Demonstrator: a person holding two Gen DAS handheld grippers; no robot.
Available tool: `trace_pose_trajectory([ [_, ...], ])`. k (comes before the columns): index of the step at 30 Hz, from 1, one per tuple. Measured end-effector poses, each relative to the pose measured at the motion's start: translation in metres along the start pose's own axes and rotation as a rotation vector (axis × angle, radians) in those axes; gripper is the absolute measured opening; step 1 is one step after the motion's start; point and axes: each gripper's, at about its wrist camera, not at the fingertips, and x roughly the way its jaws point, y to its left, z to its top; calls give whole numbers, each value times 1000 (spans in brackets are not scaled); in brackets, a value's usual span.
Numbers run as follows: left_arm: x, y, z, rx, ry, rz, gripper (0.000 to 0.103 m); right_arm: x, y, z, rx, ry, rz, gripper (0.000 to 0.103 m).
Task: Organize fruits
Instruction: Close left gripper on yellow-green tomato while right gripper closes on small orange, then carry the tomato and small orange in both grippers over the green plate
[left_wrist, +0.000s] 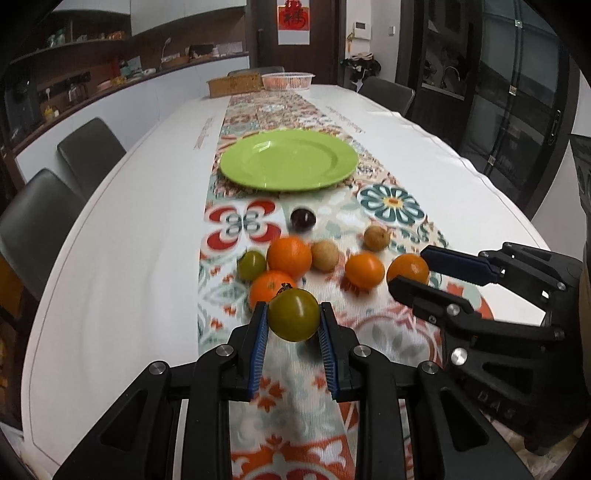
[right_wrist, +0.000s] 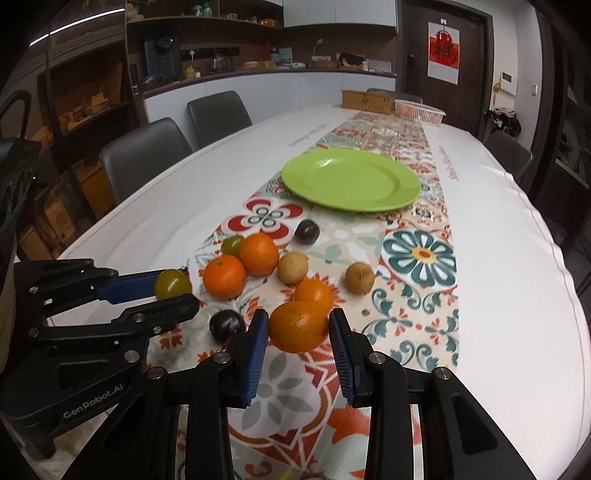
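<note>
Gripping a green tomato (left_wrist: 294, 319) between its blue pads, the left gripper (left_wrist: 294, 325) holds the fruit pinched on both sides, at the near end of the patterned runner (left_wrist: 369, 206). The right gripper (right_wrist: 299, 328) is closed on an orange (right_wrist: 299, 326) in the same way, its pads pressed to the fruit's flanks. Both grippers sit side by side over the near end of the white table (left_wrist: 129, 221). Loose fruit lies on the runner between them and the green plate (left_wrist: 289, 160): a second green tomato (left_wrist: 251, 264), two oranges (left_wrist: 289, 256) touching one another, a third orange (left_wrist: 365, 270) to their right, two small tan fruits (left_wrist: 324, 256) and a dark plum (left_wrist: 303, 219) nearest the plate. In the right wrist view another dark plum (right_wrist: 227, 325) lies just left of the right gripper's left finger. The plate sits bare in the middle of the runner, well apart from the held fruit. At the far end of the table stand a white basket (left_wrist: 288, 80) and a brown box (left_wrist: 233, 84).
</note>
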Motion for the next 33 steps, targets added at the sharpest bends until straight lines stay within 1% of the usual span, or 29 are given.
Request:
trace_pose_trajectory([
  [8,12,1,42,58,-66,-12,27,10,-13,30,-33,-57,-19,35],
  [13,20,3,74,80,-94,-19,27,22,-34,57,1,-65,-9,35],
  [16,30,6,92,81,-94,-34,27,31,-44,74,6,-70,-8,35],
  [20,51,10,115,84,-73,-57,27,49,-56,93,15,-52,8,35],
  [26,93,20,147,85,-5,-89,27,86,-78,118,55,11,35,35],
  [33,137,32,165,57,80,-121,27,124,-96,140,72,67,28,35],
])
